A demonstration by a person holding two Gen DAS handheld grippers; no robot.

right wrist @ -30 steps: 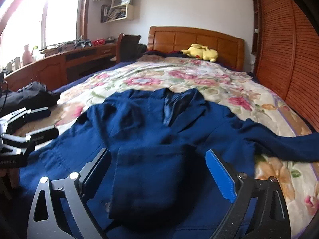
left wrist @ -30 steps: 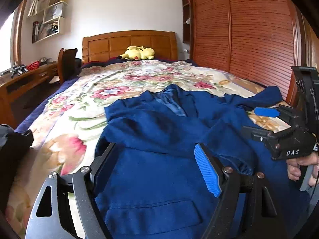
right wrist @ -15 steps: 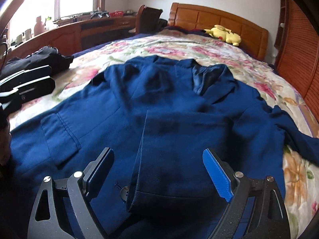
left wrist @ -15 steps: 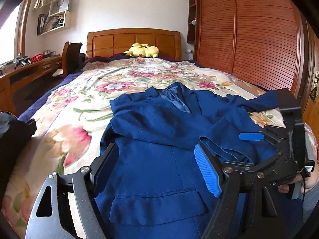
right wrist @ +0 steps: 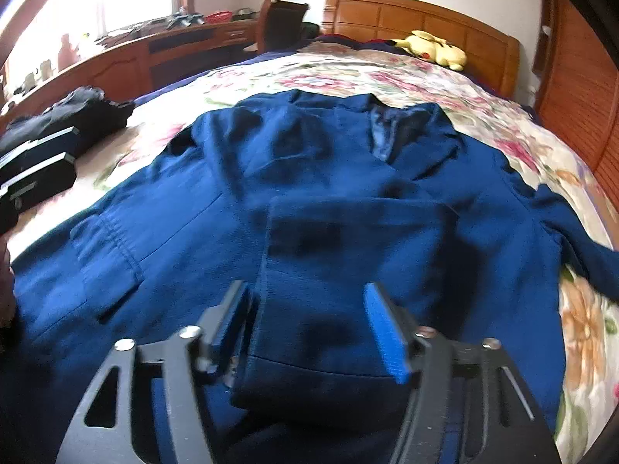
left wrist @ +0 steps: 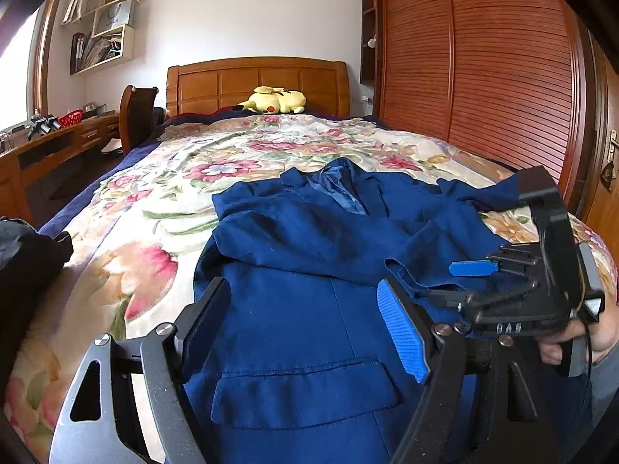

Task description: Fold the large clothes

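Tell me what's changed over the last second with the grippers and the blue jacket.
The right gripper has dipped closer to the blue jacket, its jaws just closing around the folded sleeve cuff; a firm pinch isn't clear. The left gripper stays open, and the jacket lies as before.

Bed with floral cover; blue jacket, yellow plush toy, black clothing lie on it.

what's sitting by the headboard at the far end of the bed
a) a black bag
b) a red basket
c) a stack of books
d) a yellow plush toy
d, a yellow plush toy lies against the wooden headboard at the head of the bed.
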